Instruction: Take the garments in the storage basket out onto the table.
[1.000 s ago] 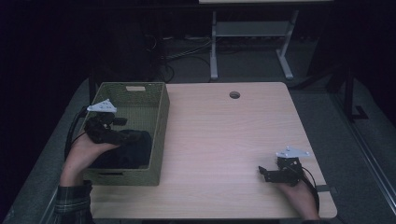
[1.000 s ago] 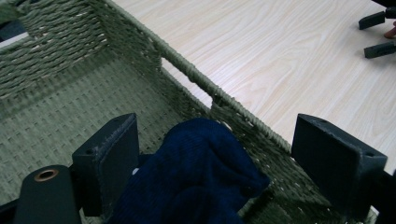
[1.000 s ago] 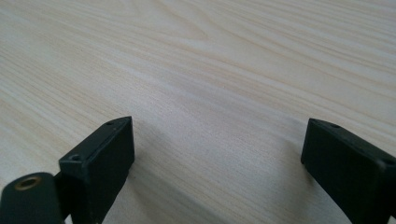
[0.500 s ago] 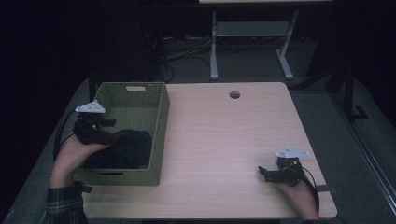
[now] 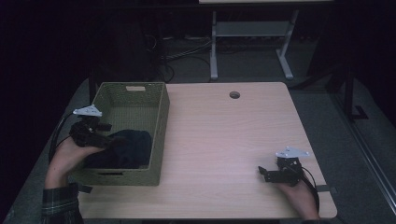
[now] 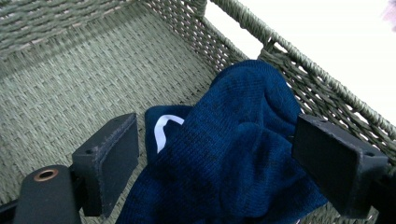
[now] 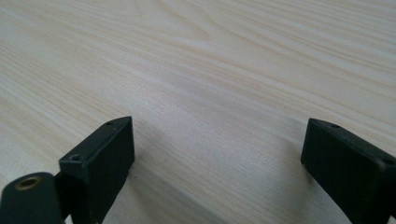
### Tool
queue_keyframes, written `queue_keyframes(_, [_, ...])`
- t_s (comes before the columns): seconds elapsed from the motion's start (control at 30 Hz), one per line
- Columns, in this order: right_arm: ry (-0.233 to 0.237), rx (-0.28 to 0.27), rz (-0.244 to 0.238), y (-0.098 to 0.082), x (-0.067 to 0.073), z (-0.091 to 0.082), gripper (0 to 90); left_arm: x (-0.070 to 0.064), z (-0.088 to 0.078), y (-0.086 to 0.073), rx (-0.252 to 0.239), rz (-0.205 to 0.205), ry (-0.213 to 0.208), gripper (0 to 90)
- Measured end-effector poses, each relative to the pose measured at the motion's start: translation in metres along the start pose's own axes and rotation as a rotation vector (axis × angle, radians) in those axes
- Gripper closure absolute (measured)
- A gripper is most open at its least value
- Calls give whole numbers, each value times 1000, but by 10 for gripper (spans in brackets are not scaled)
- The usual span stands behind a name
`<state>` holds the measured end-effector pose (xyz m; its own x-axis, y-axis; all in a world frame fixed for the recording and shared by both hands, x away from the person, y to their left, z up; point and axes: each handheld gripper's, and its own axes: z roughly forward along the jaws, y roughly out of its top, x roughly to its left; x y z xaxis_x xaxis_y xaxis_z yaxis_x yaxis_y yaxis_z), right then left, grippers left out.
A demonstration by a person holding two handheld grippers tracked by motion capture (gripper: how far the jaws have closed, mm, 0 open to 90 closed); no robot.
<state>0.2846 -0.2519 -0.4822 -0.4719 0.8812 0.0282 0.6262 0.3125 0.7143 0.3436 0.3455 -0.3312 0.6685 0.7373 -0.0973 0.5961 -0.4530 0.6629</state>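
Dark blue knitted cloth [image 6: 233, 154] lies bunched in the near end of the woven basket [image 5: 161, 121], which stands on the left part of the wooden surface [image 5: 224, 140]. A white mark shows on the cloth in the left gripper view. The left hand-held gripper [image 5: 100, 135] is positioned over the basket's near-left rim, its jaws spread wide on either side of the cloth, not clamped on it. The right hand-held gripper [image 5: 264, 173] rests low over the surface near the front right corner, well apart from the basket, its jaws spread apart with only bare wood between them.
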Motion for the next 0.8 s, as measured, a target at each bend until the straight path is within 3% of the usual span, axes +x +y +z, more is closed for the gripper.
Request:
queue_keyframes(0.23, [1, 0, 0, 0, 0, 0, 94, 2, 10, -3, 48, 8, -26, 146])
queue_keyframes(0.8, [2, -1, -3, 0, 0, 0, 94, 4, 30, -9, 160, 8, -37, 169])
